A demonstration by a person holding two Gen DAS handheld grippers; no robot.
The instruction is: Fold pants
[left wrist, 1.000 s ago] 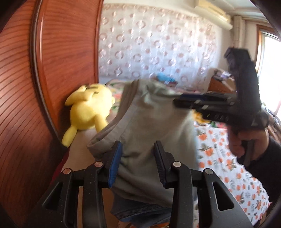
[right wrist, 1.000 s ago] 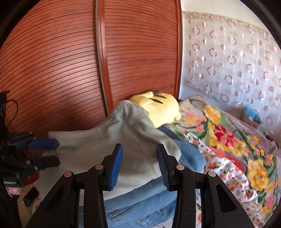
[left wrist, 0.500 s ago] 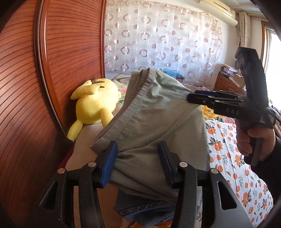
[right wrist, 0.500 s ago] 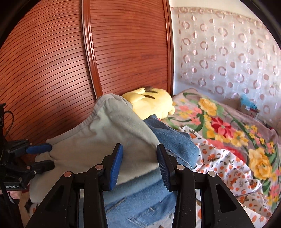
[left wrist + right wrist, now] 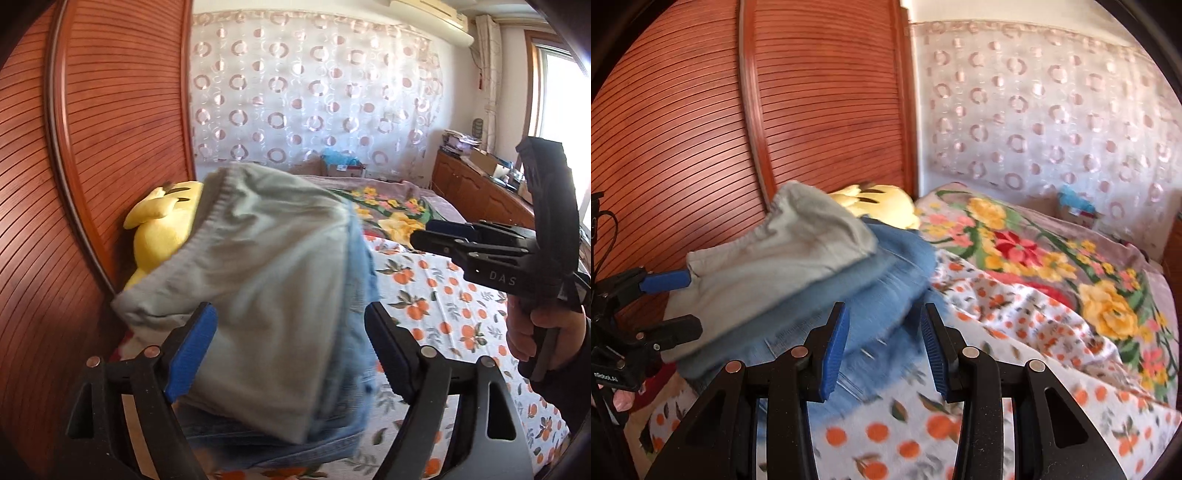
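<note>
Both tongs just let go. A second ago the left tongs (image 5: 286, 350) sat narrow around the grey pants (image 5: 266, 266) and the right tongs (image 5: 882, 349) hovered close over the same cloth. Now the left jaws are spread wide, the stack lying between them but not pinched. In the right wrist view one left pad touches the grey edge and the other sits beside the stack lower down, no clamp. Right tongs are released too, nothing between the fingers, pulled back to the right of the pile.

Grey pants now lie folded on top of the jeans (image 5: 886, 273), at the bed's (image 5: 1052, 332) edge by the wooden door (image 5: 701, 129), with the yellow plush (image 5: 162, 225) behind. The cloth is motion-blurred, so it is probably settling after the drop.

My read: this fold is done and the pants are placed. The top layer sits skewed over the jeans, so a nudge to square it may be worth it.
</note>
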